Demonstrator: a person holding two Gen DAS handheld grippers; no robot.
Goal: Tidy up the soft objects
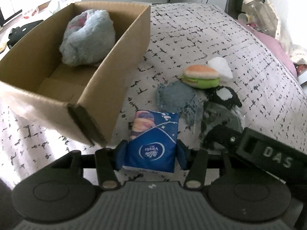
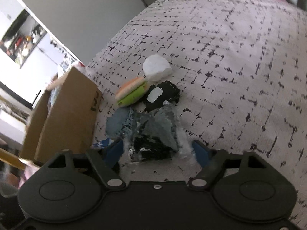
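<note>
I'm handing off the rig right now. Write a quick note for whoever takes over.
Left gripper: shut on the blue tissue pack, beside the cardboard box.
Right gripper: jaws either side of a crinkly clear-wrapped dark bundle; grip unconfirmed.
Done: blue plush in the box.
Left on the bedspread: denim patch, burger toy, white foam piece, black cloth.

tissue pack (image 1: pixel 153 143): "Vinda" | right gripper (image 1: pixel 276 158): "DAS"
</note>
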